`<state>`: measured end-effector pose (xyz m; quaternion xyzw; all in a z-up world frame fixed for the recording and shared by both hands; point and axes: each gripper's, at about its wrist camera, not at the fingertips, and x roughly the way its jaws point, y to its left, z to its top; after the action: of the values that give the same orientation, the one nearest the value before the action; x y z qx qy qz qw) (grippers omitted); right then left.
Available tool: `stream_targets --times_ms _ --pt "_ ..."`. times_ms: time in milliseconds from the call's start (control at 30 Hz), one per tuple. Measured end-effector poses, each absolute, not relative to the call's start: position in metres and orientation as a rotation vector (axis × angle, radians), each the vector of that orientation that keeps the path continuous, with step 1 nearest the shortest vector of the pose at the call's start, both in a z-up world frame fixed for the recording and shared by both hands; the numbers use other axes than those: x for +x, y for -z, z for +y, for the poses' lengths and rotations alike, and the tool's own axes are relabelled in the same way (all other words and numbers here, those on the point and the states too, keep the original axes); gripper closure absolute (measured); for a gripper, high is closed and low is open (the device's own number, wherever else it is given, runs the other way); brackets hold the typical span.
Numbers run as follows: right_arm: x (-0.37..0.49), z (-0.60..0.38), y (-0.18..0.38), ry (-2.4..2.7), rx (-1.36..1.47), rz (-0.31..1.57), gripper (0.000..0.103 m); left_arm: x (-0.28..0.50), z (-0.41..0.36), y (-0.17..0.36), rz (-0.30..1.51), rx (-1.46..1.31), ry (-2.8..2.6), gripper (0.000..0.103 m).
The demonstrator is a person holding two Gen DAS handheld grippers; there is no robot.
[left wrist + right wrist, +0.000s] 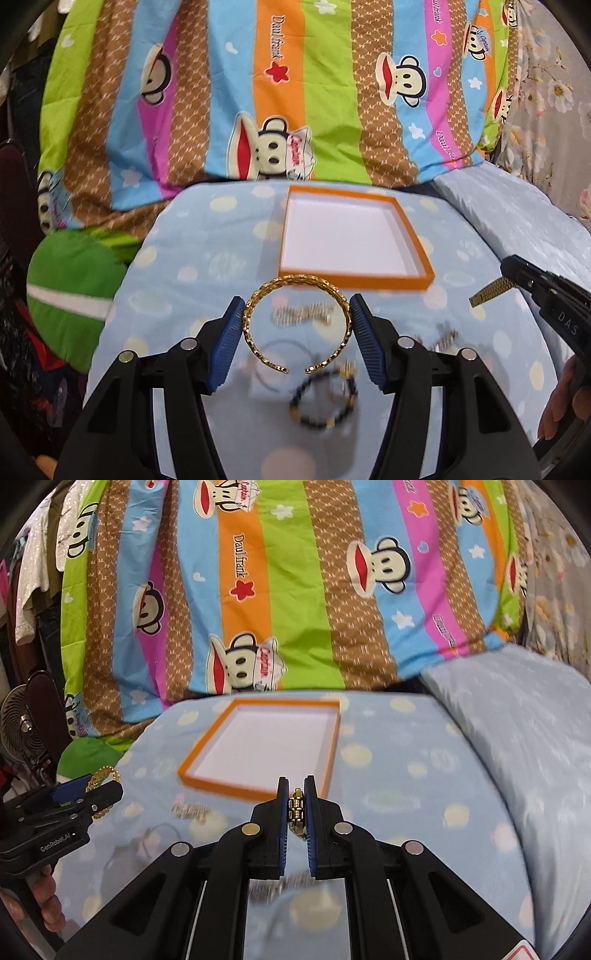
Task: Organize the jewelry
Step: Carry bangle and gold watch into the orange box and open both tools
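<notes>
My left gripper (296,308) is shut on a gold twisted open bangle (295,284), held above the blue dotted cloth just before the orange-rimmed white tray (421,245). My right gripper (296,788) is shut on a gold link watch band (296,808), also held above the cloth near the tray (192,764). The right gripper shows in the left wrist view (511,275) with the band (489,291) sticking out. The left gripper shows in the right wrist view (86,794) with the bangle (105,773). The tray holds nothing.
On the cloth lie a silver chain piece (301,314), a thin dark hoop (273,363), a dark beaded bracelet (323,400) and a small silver item (445,341). A striped cartoon quilt (295,92) is behind. A blue pillow (517,738) lies at the right, a green cushion (74,288) at the left.
</notes>
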<state>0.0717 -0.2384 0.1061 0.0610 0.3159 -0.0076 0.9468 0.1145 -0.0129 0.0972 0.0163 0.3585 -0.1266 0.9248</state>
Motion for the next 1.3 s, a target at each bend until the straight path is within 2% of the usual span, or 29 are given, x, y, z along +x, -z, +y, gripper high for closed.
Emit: stream_targets --times_ms 200,400,600,867,933,967,1033,1133,1300 --pt "0.168 -0.248 -0.116 -0.01 0.09 0.65 0.095 0.201 -0.045 -0.103 0.715 0.081 0.265 0.047" --pt "0.263 -0.254 -0.089 -0.042 0.092 0.711 0.095 0.279 -0.076 -0.082 0.749 0.088 0.282 0.047" --pt "0.308 -0.25 -0.058 -0.048 0.041 0.763 0.095 0.331 -0.096 -0.054 0.785 0.107 0.274 0.046" --pt "0.303 -0.25 -0.02 -0.087 0.017 0.864 0.093 0.342 -0.099 -0.018 0.876 0.123 0.278 0.045" --pt "0.298 -0.249 -0.016 -0.096 0.02 0.877 0.086 0.337 -0.097 -0.015 0.88 0.113 0.291 0.037" --pt "0.294 -0.249 -0.016 -0.102 0.026 0.877 0.079 0.335 -0.097 -0.015 0.878 0.106 0.302 0.036" --pt "0.284 -0.252 -0.02 -0.109 0.053 0.861 0.073 0.33 -0.096 -0.016 0.871 0.102 0.308 0.033" --pt "0.267 -0.267 -0.038 -0.106 0.129 0.812 0.072 0.317 -0.085 -0.031 0.811 0.098 0.277 0.023" --pt "0.233 -0.296 -0.059 -0.063 0.229 0.764 0.071 0.298 -0.057 -0.057 0.759 0.043 0.252 0.02"
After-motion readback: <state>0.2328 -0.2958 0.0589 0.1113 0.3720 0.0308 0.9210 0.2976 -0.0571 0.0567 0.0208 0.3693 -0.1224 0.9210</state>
